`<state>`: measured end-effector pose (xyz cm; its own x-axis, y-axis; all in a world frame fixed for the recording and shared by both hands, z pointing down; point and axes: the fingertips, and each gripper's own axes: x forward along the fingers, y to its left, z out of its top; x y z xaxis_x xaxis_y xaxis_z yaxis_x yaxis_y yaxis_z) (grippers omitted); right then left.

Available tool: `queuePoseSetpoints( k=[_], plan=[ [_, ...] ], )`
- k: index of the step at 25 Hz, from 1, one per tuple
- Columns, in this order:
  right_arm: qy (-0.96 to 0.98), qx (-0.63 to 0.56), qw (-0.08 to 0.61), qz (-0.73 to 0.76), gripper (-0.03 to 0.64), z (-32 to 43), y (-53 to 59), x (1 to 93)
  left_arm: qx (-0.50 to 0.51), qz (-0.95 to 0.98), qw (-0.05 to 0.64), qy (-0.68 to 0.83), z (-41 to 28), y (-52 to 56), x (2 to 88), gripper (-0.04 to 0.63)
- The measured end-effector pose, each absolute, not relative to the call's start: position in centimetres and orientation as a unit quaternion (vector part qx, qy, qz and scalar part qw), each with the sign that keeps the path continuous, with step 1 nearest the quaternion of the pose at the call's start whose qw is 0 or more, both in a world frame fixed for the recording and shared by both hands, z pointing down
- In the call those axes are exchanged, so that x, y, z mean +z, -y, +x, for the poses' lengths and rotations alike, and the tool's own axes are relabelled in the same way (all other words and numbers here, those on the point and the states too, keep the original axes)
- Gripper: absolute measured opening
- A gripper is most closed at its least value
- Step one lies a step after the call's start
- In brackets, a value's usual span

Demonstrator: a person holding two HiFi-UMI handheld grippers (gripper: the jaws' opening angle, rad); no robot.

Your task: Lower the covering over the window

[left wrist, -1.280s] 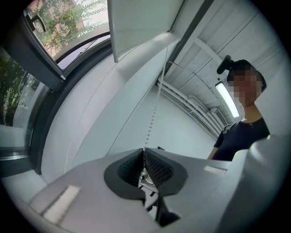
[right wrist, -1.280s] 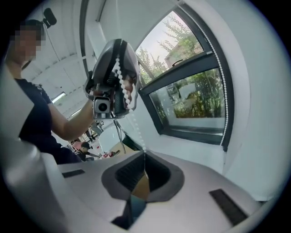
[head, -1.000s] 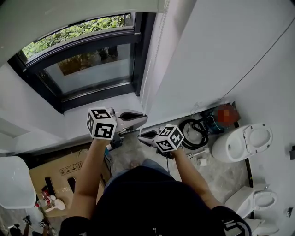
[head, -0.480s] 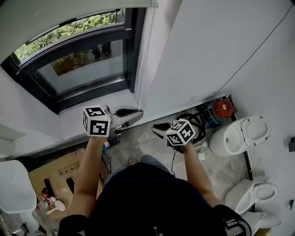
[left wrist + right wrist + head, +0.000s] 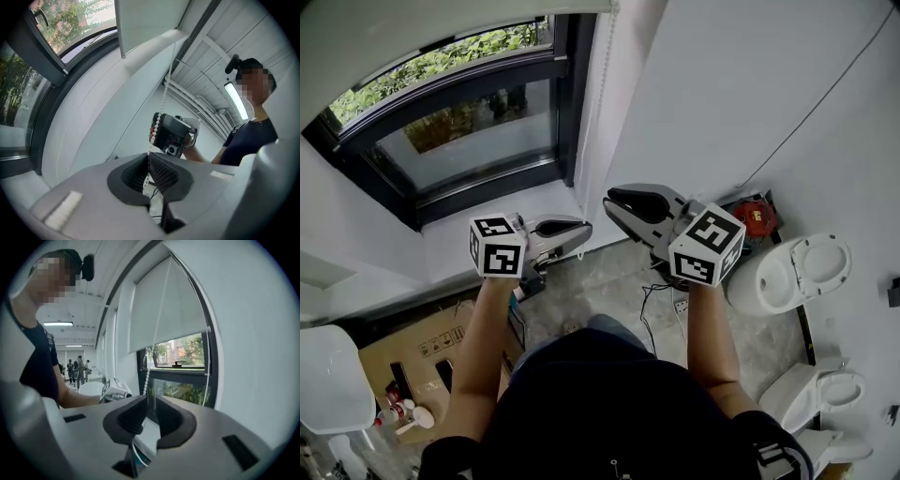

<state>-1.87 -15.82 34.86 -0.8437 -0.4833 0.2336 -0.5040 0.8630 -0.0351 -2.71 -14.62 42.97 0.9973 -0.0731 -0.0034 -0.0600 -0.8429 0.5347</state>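
A pale roller blind [image 5: 168, 310] covers the upper part of the dark-framed window [image 5: 469, 131]; green trees show below its hem. Its white bead chain [image 5: 598, 94] hangs down the wall right of the frame. My left gripper [image 5: 584, 228] is shut on that chain, and the beads [image 5: 161, 101] run down between its pads [image 5: 161, 176]. My right gripper [image 5: 619, 199] sits higher, to the right of the chain, with its jaws shut. The chain [image 5: 147, 376] comes down to its tips [image 5: 151, 404], and I cannot tell whether any bead is pinched there.
A white windowsill [image 5: 478, 239] lies under the window. On the floor below are a toilet [image 5: 787, 281], a red object [image 5: 753, 217] by the wall and a cardboard box [image 5: 422, 352]. A plain white wall [image 5: 750, 84] fills the right.
My right gripper has risen from low beside the left one to a spot above it, next to the chain. The left gripper has kept its hold and place.
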Motion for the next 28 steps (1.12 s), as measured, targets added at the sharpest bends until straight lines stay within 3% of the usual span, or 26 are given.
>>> queuePoseSetpoints(
  k=[8, 11, 17, 24, 28],
  plan=[
    [0.968, 0.055, 0.028, 0.242, 0.021, -3.3, 16.6, 30.9, -0.015, 0.959, 0.281, 0.031, -2.3, 14.1, 42.9, 0.015],
    [0.969, 0.063, 0.006, 0.238, 0.082, -3.6, 17.2, 30.1, -0.016, 0.959, 0.282, 0.03, -2.3, 14.0, 42.9, 0.015],
    [0.974, 0.073, -0.031, 0.213, 0.085, -4.6, 17.6, 28.1, -0.028, 0.956, 0.292, 0.022, -1.8, 13.7, 42.8, 0.015],
    [0.976, 0.066, -0.026, 0.207, 0.023, -4.8, 17.2, 27.9, -0.027, 0.956, 0.291, 0.018, -1.6, 13.5, 42.9, 0.015],
    [0.971, 0.054, 0.058, 0.227, 0.021, -4.7, 17.5, 31.4, 0.043, 0.961, 0.271, 0.034, -1.0, 13.1, 46.0, 0.015]
  ],
)
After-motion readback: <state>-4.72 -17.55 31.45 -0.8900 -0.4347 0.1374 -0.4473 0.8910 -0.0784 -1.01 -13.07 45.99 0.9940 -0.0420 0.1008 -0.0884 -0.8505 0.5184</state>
